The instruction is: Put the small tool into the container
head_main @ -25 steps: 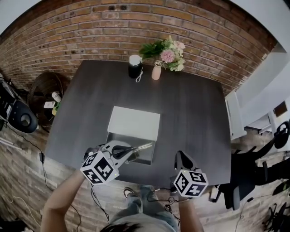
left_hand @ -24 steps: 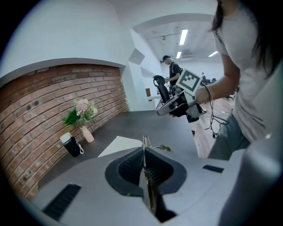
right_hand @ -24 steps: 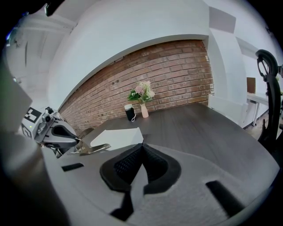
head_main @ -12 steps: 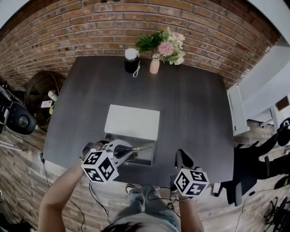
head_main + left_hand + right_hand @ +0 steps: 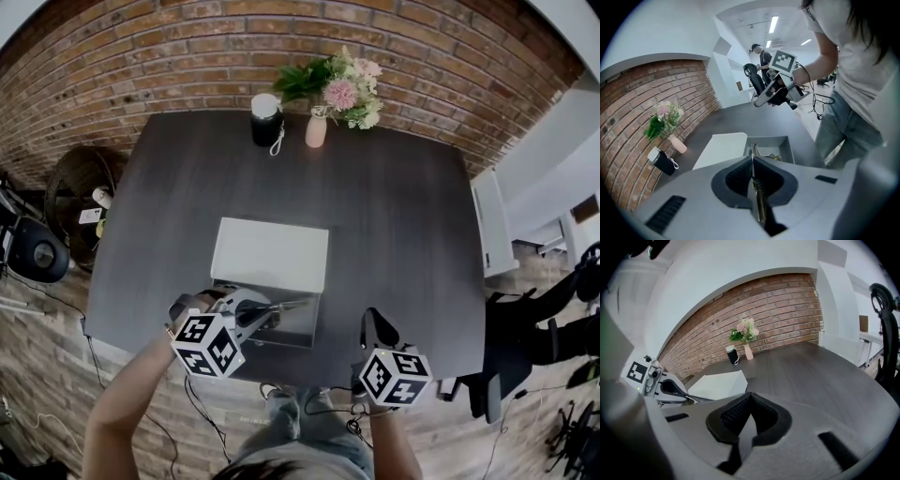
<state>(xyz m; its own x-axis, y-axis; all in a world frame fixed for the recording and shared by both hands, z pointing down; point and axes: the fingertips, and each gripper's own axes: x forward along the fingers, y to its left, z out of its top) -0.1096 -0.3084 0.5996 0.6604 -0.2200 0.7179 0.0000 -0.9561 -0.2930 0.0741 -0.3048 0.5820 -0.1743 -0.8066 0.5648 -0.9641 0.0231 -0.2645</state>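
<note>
While the left claw [image 5: 752,174] is clamped tight on the small tool [image 5: 753,151], a thin metal piece whose tip sticks out over the open container [image 5: 771,140] near the front edge of the worktop [image 5: 403,234], the main risk I see is a bad release. The tool points across the box rather than down into it. If the claw lets go at this angle, the tool could strike the far wall or the white lid [image 5: 271,254] just behind, bounce, and end up on the worktop. Being so thin, it could also swivel in the grip. The right claw [image 5: 749,422] is closed on nothing, well off to the side. It looks unlikely to interfere, though it gives the box no steadying hold.
</note>
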